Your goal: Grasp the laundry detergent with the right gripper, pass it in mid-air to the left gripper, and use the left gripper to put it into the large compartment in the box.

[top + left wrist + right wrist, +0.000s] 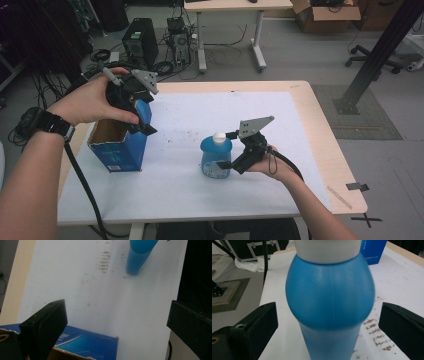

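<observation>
Blue bottle upright on the white sheet, blue box to its left.

High view: right gripper [226, 150] at the blue bottle [215, 159]; left gripper [145, 112] over the open blue box [120, 145]. Left gripper view: jaws spread wide, empty — box edge below, bottle well beyond. Right gripper view: jaws released, flanking the bottle — not touching.

Both my tongs spread wide.

My left tongs [142, 107] sit raised at the far left, tipped downward; my right tongs [229, 150] rest low at centre, held level and pointing left.
</observation>
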The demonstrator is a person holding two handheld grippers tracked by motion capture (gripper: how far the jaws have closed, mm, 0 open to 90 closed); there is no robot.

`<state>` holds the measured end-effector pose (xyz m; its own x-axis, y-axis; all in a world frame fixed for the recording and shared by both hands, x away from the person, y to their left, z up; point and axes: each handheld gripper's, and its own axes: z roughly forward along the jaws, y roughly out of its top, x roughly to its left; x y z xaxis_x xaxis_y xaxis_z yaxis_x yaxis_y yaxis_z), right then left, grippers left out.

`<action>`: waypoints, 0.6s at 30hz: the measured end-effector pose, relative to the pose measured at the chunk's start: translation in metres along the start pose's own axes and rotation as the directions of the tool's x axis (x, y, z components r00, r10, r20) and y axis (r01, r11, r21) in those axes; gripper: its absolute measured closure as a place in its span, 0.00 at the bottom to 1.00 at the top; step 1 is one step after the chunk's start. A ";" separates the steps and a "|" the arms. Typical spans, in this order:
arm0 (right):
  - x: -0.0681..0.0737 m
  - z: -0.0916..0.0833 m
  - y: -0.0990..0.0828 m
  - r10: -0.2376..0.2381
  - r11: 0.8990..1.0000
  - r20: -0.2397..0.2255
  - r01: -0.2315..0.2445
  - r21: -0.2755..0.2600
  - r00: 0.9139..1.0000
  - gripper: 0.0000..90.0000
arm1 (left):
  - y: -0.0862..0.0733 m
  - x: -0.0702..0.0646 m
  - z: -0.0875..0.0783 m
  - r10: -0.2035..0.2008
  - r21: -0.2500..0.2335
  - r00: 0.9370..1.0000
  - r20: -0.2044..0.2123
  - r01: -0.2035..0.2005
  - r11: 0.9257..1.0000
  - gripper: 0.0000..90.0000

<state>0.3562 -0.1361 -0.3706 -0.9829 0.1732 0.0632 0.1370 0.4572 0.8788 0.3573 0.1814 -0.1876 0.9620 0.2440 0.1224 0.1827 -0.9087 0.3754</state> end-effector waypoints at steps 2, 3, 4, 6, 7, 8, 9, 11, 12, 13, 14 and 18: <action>0.000 0.004 -0.001 0.001 1.000 0.006 -0.001 0.006 1.000 0.02 | 0.000 0.000 0.000 0.001 0.000 1.000 0.000 -0.001 1.000 0.04; 0.000 0.006 -0.002 0.000 1.000 0.013 0.000 0.005 1.000 0.03 | -0.001 0.000 0.000 0.000 -0.003 1.000 0.000 0.000 1.000 0.04; 0.000 0.007 -0.003 0.005 1.000 0.006 -0.005 0.003 1.000 0.03 | -0.001 0.000 0.000 0.000 -0.005 1.000 0.000 0.000 1.000 0.04; 0.000 0.010 -0.005 0.011 1.000 0.009 -0.011 0.003 1.000 0.03 | -0.001 -0.001 0.000 0.000 -0.006 1.000 0.000 0.000 1.000 0.04; 0.001 0.011 -0.006 0.011 1.000 0.013 -0.011 0.002 1.000 0.03 | -0.001 -0.001 0.000 0.000 -0.006 1.000 0.000 0.000 1.000 0.04; 0.001 0.011 -0.006 0.011 1.000 0.013 -0.011 0.002 1.000 0.03 | -0.001 -0.001 0.000 0.000 -0.006 1.000 0.001 0.000 1.000 0.04; 0.000 0.013 -0.007 0.017 1.000 0.019 -0.017 -0.005 1.000 0.03 | -0.002 -0.001 0.001 -0.001 -0.005 1.000 0.002 0.001 1.000 0.04; 0.000 0.014 -0.009 0.019 1.000 0.019 -0.019 -0.010 1.000 0.04 | -0.002 -0.001 0.001 -0.002 -0.006 1.000 0.003 0.002 1.000 0.04; 0.001 0.014 -0.009 0.018 1.000 0.022 -0.018 -0.018 1.000 0.04 | -0.002 -0.001 0.001 -0.003 -0.008 1.000 0.003 0.003 1.000 0.04; 0.001 0.014 -0.010 0.020 1.000 0.023 -0.019 -0.024 1.000 0.05 | -0.003 -0.001 0.001 -0.003 -0.008 1.000 0.003 0.003 1.000 0.04; 0.001 0.014 -0.010 0.020 0.999 0.023 -0.020 -0.027 1.000 0.05 | -0.003 -0.001 0.001 -0.004 -0.007 1.000 0.004 0.004 1.000 0.04; 0.003 0.015 -0.010 0.009 0.999 0.030 -0.008 -0.040 1.000 0.08 | -0.004 -0.001 0.001 -0.006 -0.008 1.000 0.005 0.007 1.000 0.04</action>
<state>0.3539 -0.1272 -0.3867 -0.9774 0.2035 0.0565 0.1395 0.4210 0.8963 0.3557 0.1843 -0.1902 0.9619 0.2480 0.1151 0.1873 -0.9044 0.3833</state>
